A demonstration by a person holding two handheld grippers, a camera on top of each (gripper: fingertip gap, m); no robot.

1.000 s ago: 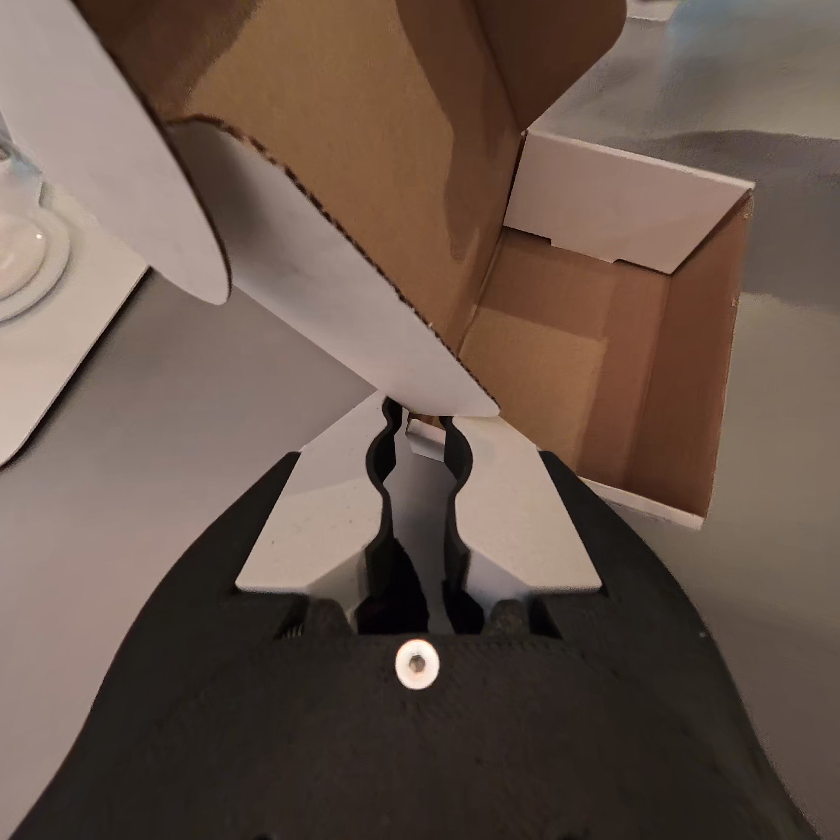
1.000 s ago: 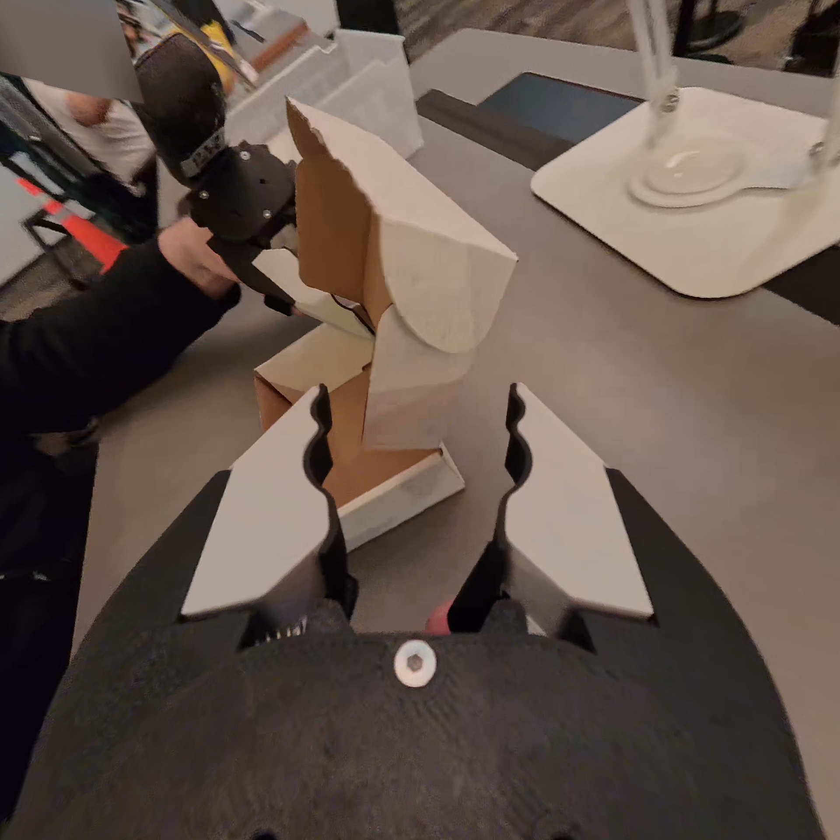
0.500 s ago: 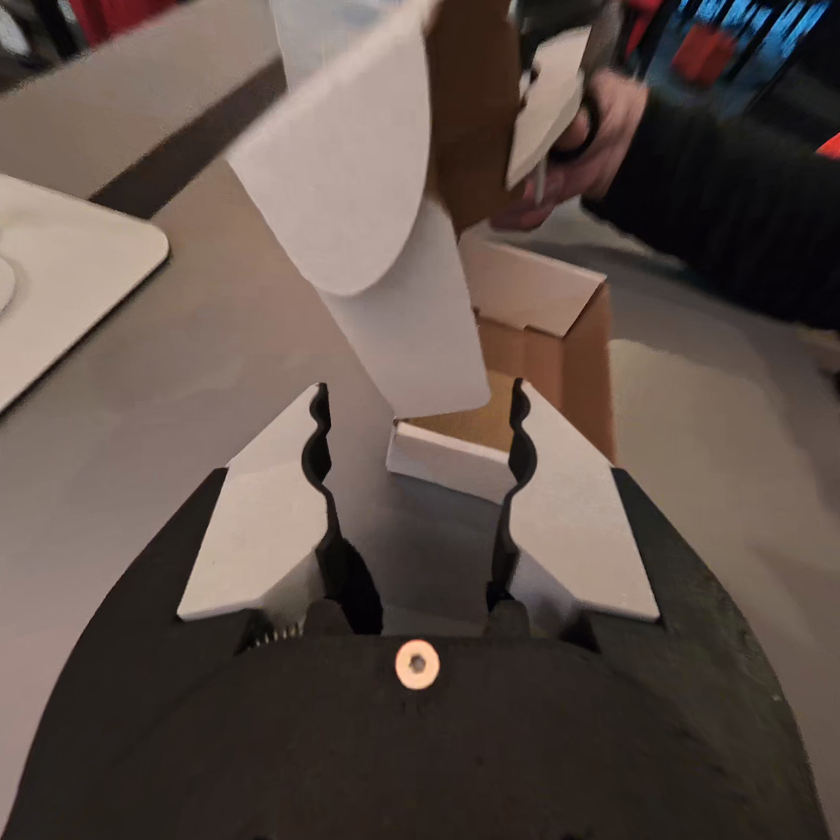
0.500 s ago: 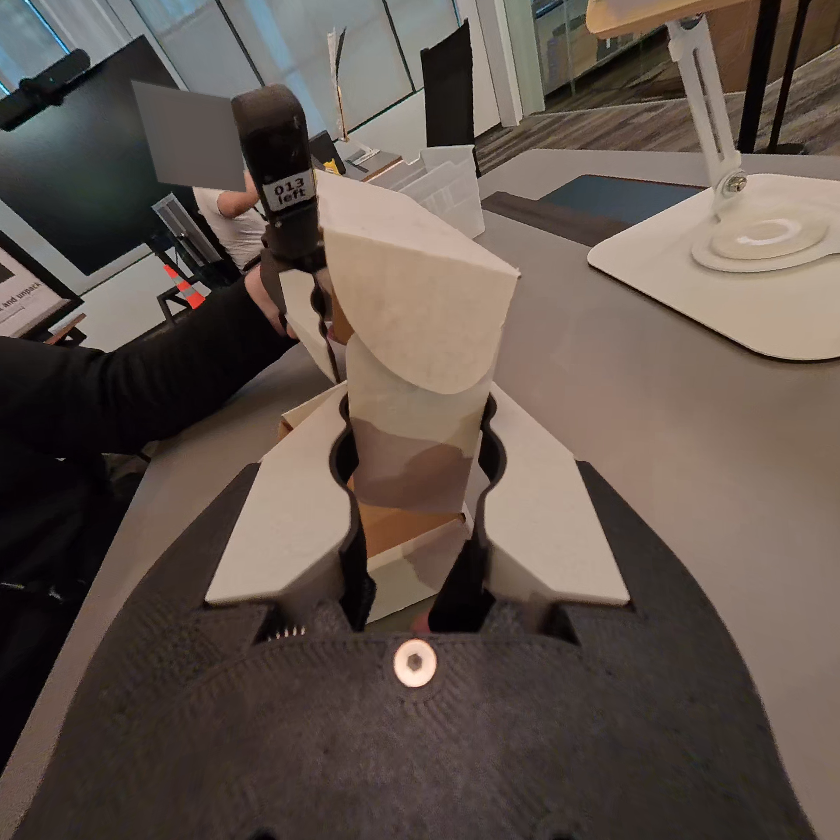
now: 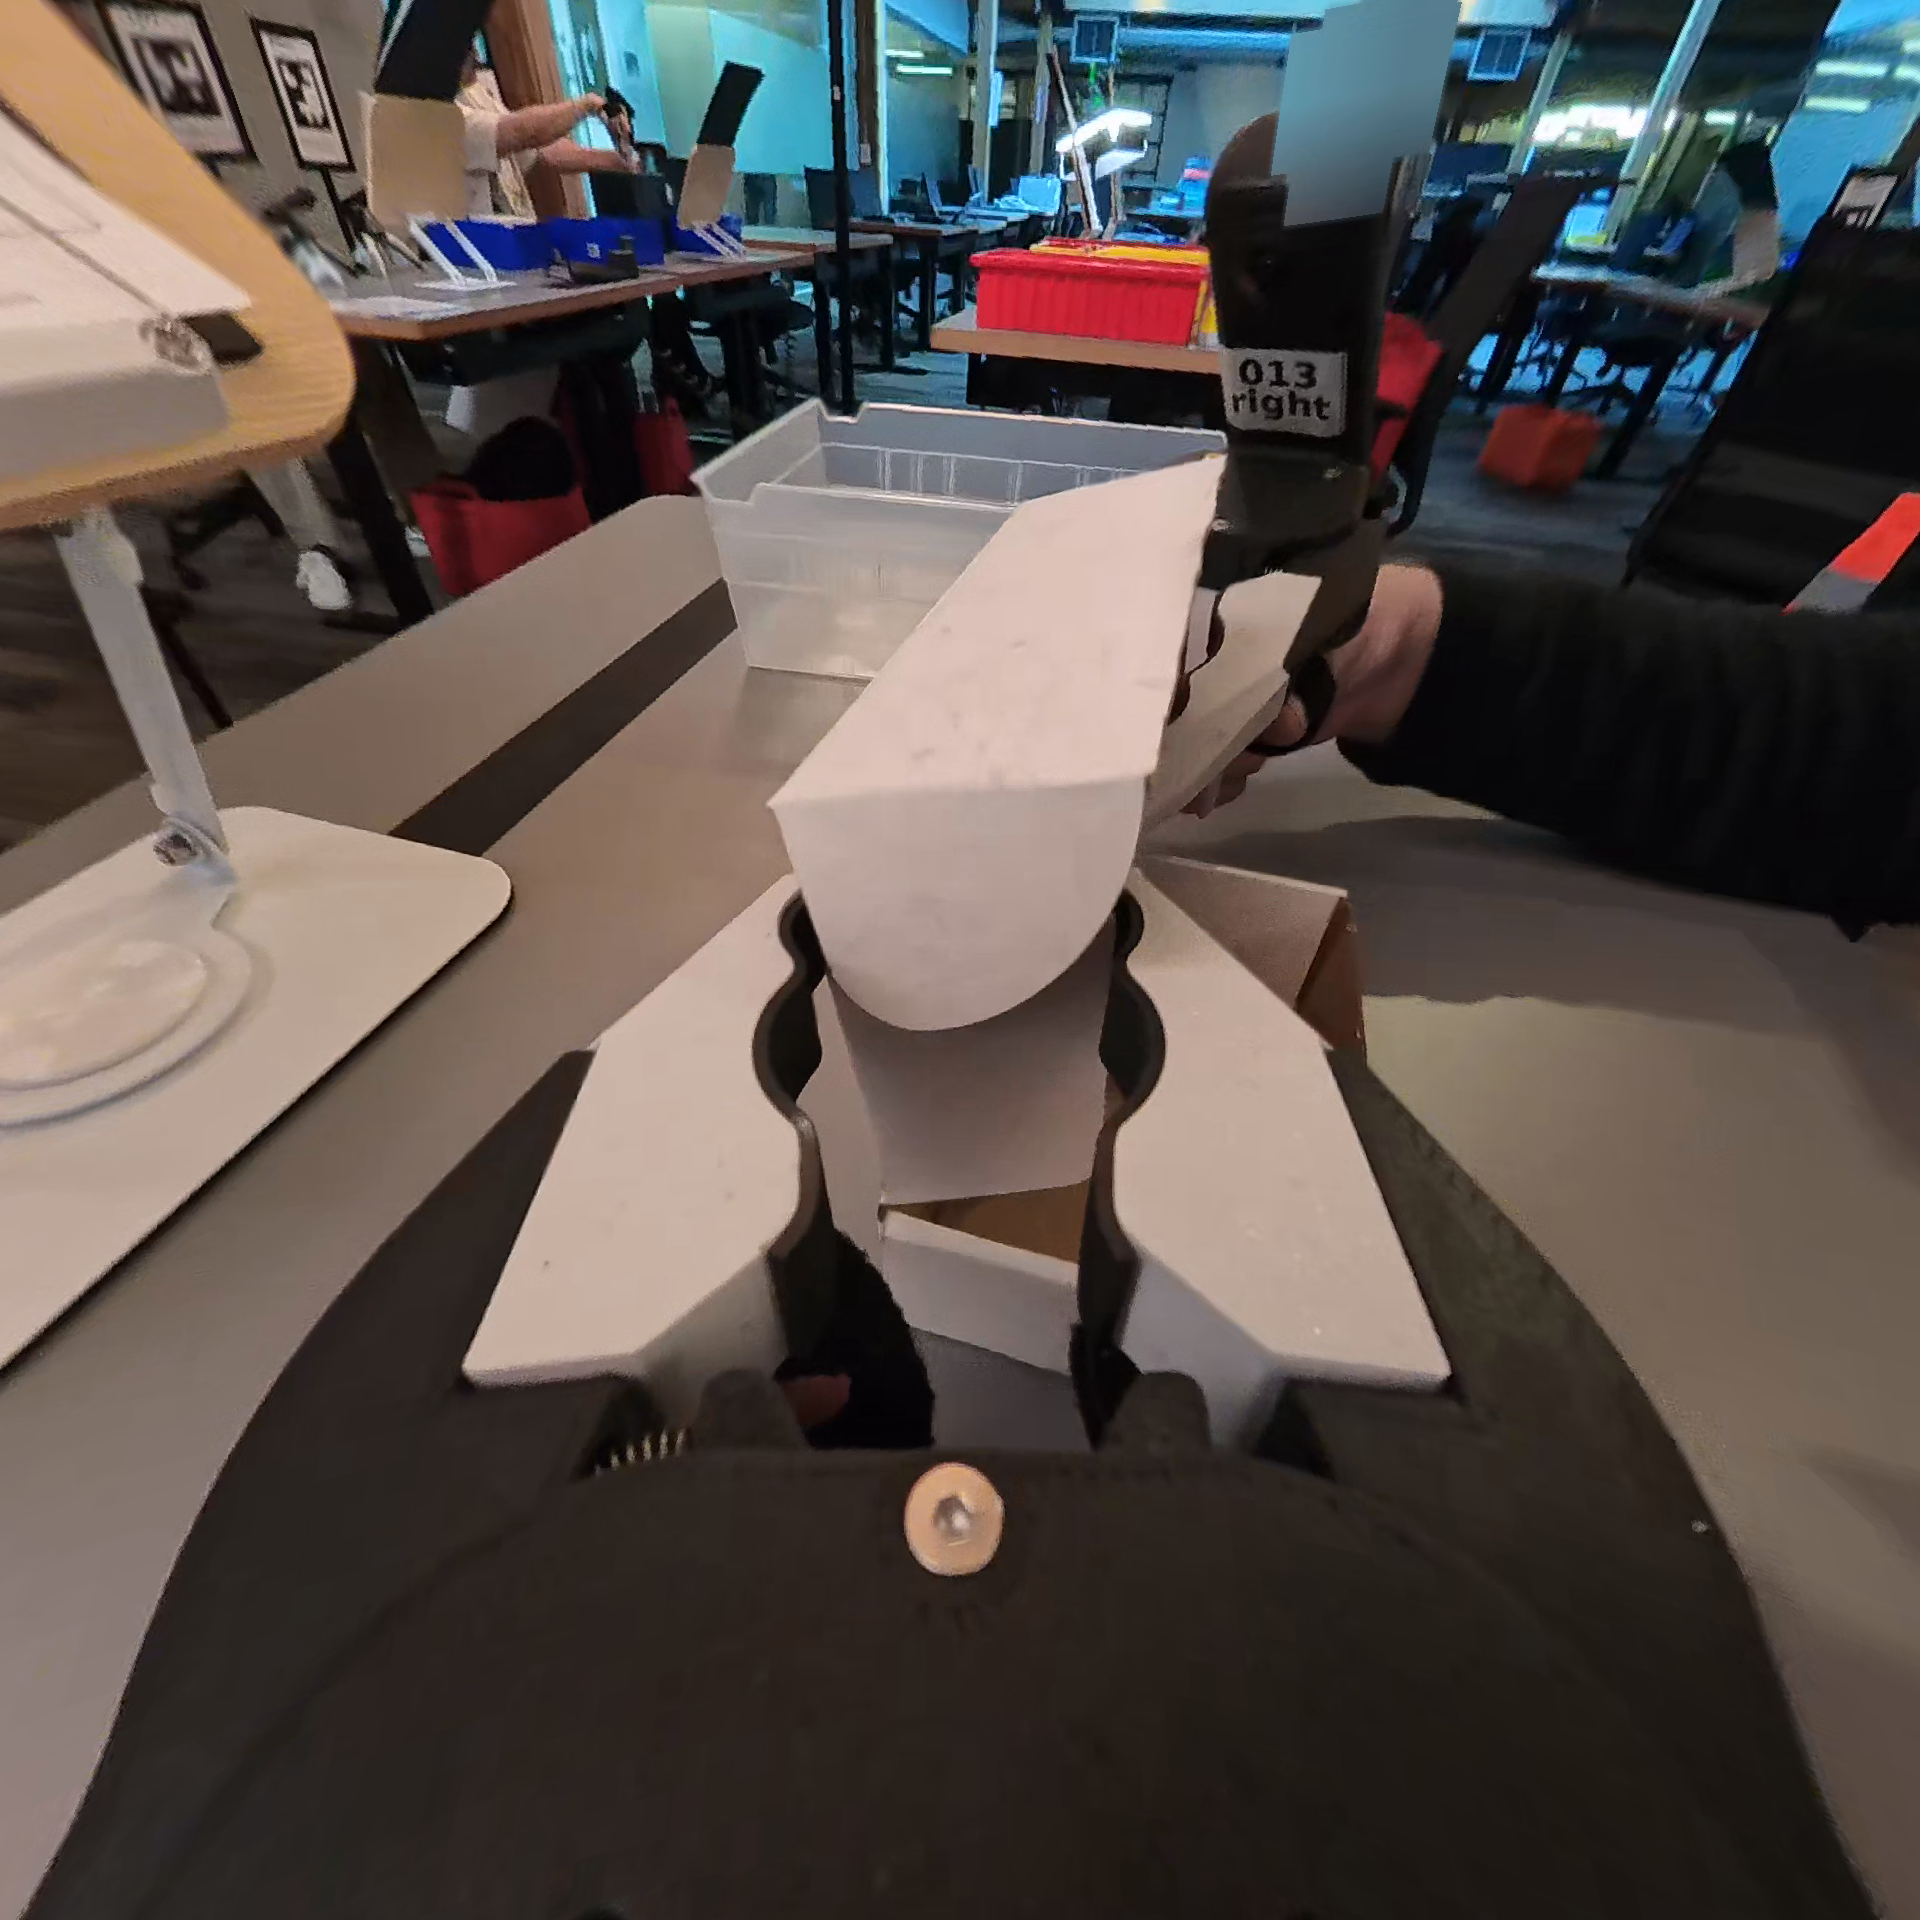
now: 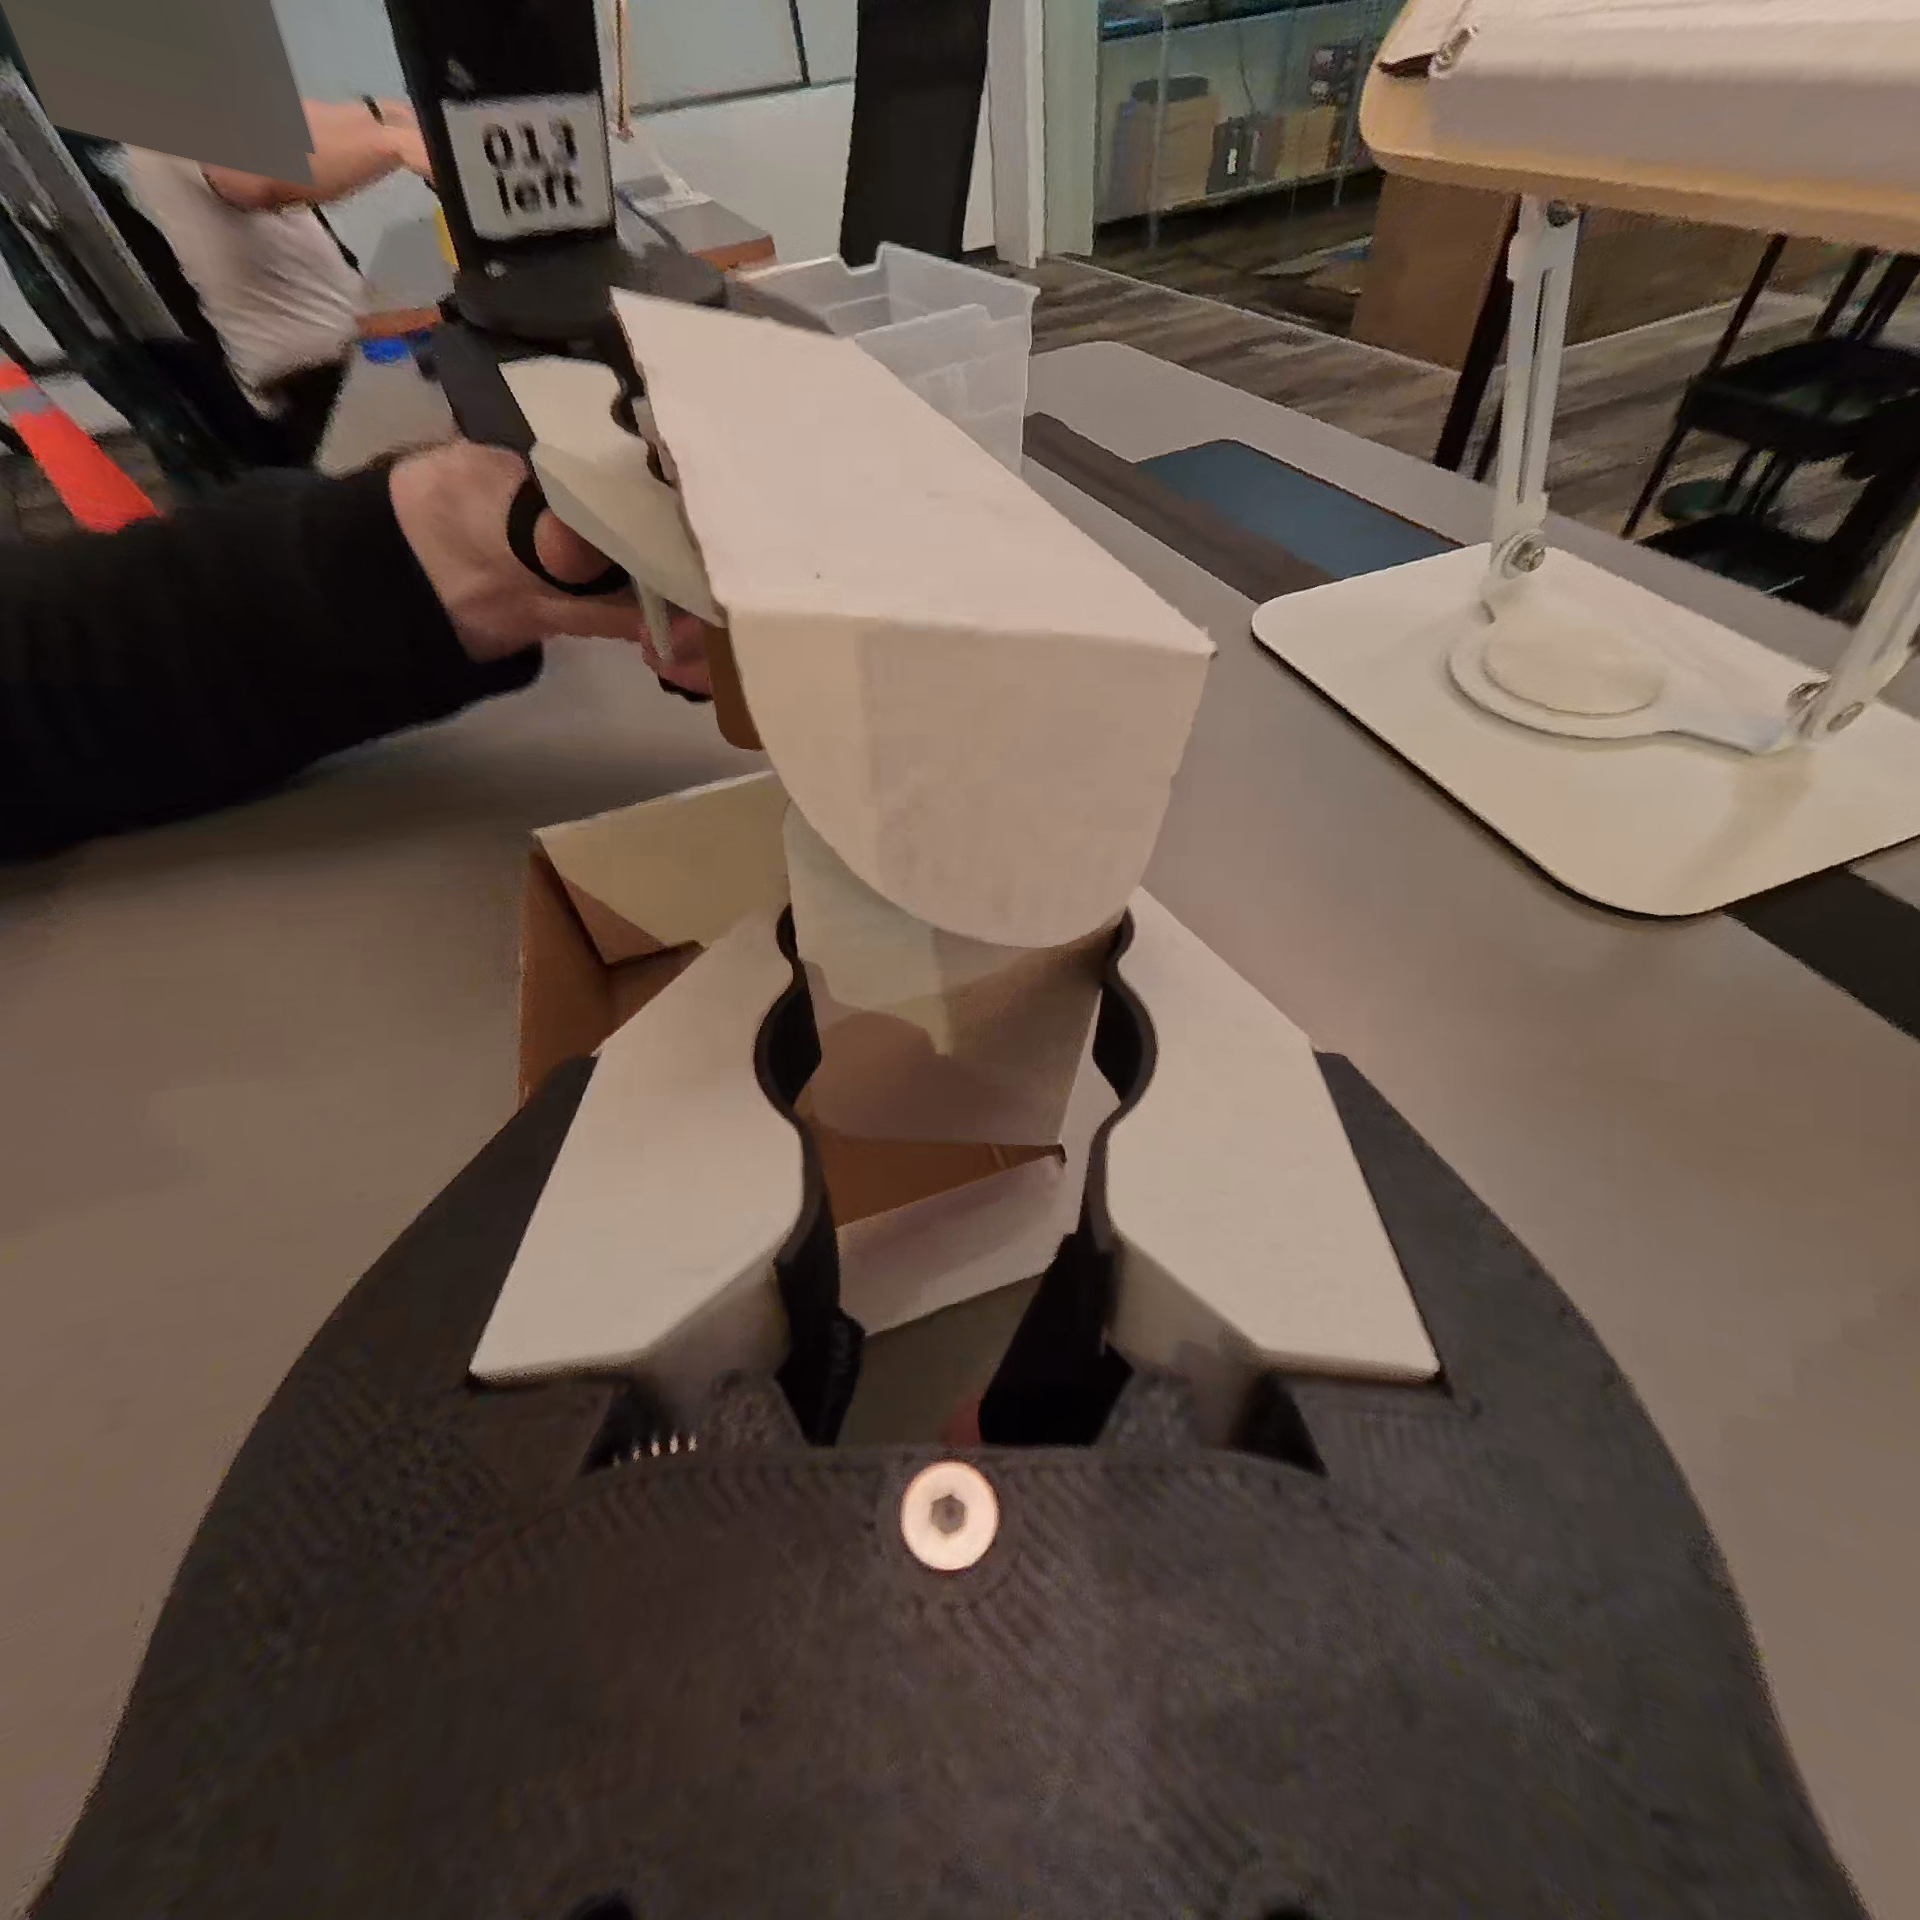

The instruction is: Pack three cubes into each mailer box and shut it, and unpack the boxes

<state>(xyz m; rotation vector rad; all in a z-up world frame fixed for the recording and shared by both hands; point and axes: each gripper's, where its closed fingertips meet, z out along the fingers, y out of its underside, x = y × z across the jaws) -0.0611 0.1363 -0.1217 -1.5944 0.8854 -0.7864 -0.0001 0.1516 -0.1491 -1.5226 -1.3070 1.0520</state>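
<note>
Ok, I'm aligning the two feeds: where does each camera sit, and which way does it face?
Left wrist view: on the left tongs, looking along them over the open mailer box toward the right hand and black sleeve; clear bin behind.
Right wrist view: on the right tongs, facing the opposite way, toward the left hand.
Shared: the box's raised lid, each pair of tongs straddling one of its side flaps, and the bin.

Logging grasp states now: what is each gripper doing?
Left gripper: straddles one lid flap; clamped or not, cannot tell.
Right gripper: straddles the other lid flap; cannot tell.
</note>
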